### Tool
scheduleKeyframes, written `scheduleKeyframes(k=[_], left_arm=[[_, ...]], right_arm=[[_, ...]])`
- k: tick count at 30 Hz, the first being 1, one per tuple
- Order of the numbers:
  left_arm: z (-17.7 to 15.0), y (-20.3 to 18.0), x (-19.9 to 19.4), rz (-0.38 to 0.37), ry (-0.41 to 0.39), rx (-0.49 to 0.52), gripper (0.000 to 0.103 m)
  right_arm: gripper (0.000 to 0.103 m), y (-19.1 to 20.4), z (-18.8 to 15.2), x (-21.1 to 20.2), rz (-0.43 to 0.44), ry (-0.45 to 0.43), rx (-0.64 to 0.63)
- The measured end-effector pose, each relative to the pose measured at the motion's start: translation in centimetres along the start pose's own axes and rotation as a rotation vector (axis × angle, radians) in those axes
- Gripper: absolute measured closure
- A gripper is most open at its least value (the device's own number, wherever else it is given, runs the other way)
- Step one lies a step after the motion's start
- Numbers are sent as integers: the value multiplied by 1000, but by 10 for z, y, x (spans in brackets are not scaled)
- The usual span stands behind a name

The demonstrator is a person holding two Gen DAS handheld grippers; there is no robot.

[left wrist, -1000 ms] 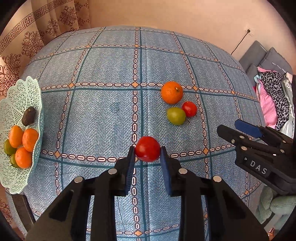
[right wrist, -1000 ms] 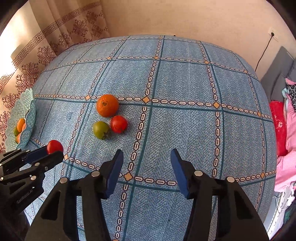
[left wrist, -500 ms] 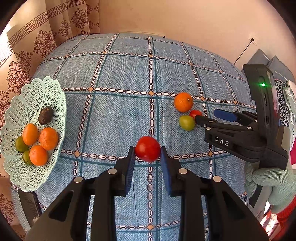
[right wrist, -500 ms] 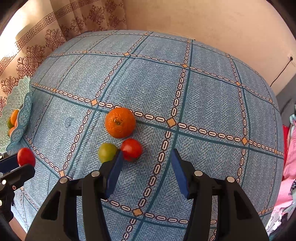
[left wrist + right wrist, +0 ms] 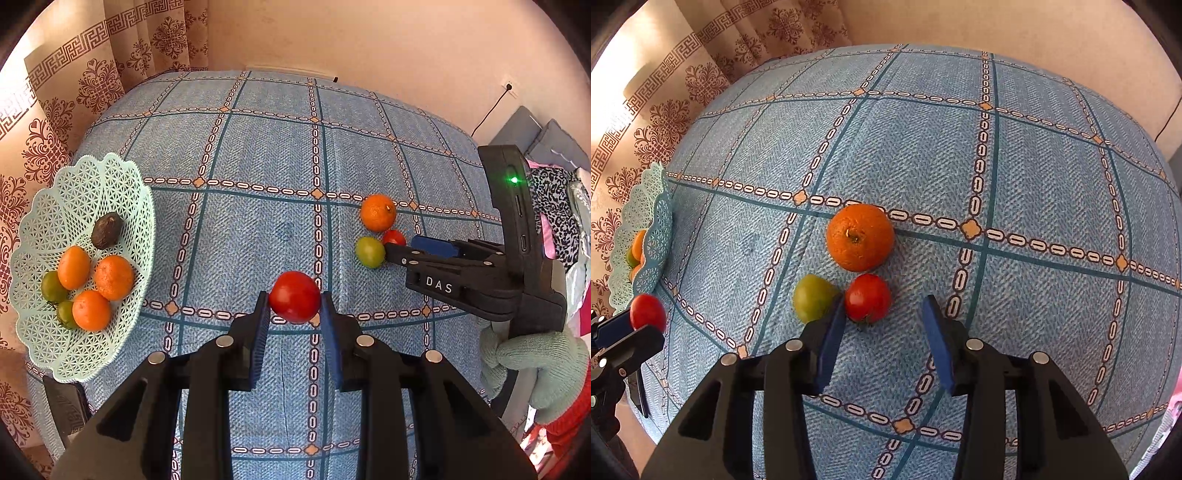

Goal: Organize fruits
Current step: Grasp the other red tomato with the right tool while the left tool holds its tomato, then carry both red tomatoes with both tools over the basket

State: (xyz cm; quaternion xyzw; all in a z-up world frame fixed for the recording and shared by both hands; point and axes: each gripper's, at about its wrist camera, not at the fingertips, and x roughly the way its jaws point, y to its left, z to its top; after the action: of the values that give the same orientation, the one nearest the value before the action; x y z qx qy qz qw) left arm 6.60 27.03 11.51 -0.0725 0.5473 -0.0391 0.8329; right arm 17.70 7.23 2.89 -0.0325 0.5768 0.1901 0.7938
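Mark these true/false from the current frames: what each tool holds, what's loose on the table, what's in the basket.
1. The left tool is shut on a red tomato. True.
2. The right tool holds the orange. False: it is open and holds nothing; the orange lies on the tablecloth.
3. Three fruits lie loose on the cloth: the orange, a green tomato and a small red tomato. True.
4. The basket is empty. False: it holds several orange and green fruits and one dark one.

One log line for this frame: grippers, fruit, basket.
left gripper: shut on red tomato | right gripper: open, near table tomato | basket: partly filled
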Motion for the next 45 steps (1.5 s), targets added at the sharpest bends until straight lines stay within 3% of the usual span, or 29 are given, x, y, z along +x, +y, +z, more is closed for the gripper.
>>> scheduleKeyframes(k=[4, 23, 33, 45], left_arm=[[-1, 3, -2, 5, 0, -3, 75], [-6, 37, -39, 25, -59, -14, 75], [-7, 74, -66, 95, -106, -22, 75], [-11, 126, -86, 188, -143, -43, 75]], right_arm=[[79, 8, -2, 1, 18, 0, 0], [79, 1, -38, -70, 31, -107, 141], [79, 51, -35, -106, 95, -179, 115], [79, 132, -27, -115, 148, -199, 30]])
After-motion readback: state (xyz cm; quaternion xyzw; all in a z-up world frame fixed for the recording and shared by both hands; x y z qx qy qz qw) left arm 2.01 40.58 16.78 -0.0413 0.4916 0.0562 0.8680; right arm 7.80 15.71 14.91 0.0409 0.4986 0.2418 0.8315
